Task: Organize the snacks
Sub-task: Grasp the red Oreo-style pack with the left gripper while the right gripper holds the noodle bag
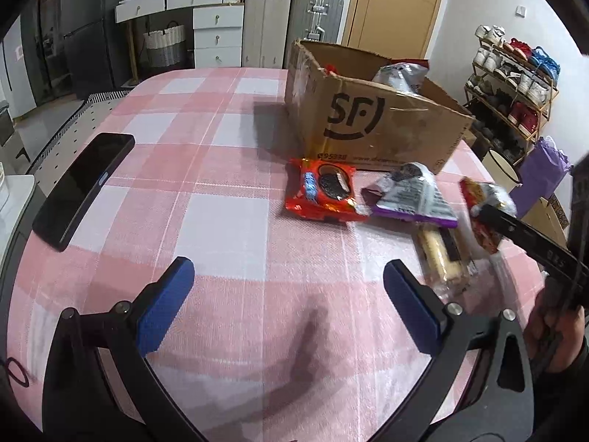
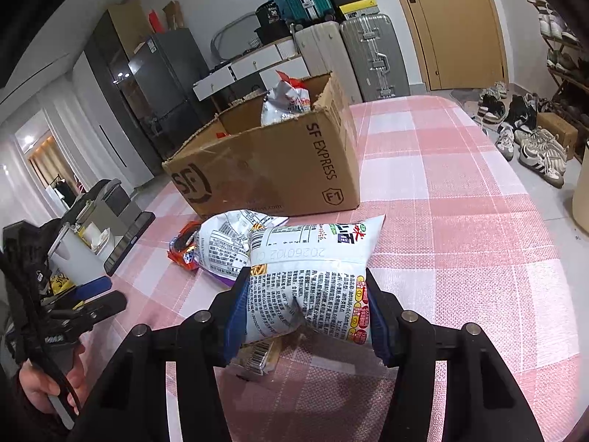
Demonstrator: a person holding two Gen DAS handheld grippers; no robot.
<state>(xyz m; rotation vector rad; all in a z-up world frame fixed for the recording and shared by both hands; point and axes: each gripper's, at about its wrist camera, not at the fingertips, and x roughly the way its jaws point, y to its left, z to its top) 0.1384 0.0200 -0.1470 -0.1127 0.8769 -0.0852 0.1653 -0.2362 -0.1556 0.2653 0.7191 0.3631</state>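
Note:
My right gripper [image 2: 307, 289] is shut on a white noodle snack bag [image 2: 313, 254], with both blue pads pressing its sides, just above the pink checked tablecloth [image 2: 460, 221]. In the left wrist view that bag [image 1: 484, 191] shows its red face. Beneath it lies a clear pack of cream wafers [image 1: 443, 254]. A purple-and-white bag [image 1: 408, 195] and a red Oreo pack [image 1: 324, 191] lie in front of the open SF cardboard box [image 1: 368, 121], which holds a silver snack bag [image 1: 401, 73]. My left gripper [image 1: 289, 269] hangs open over bare cloth, left of the snacks.
A black phone [image 1: 81, 188] lies near the table's left edge. Past the right edge stand a shoe rack [image 1: 515, 84] and a purple gift bag [image 1: 545, 173]. Suitcases [image 1: 316, 18] and white drawers [image 1: 217, 33] line the far wall.

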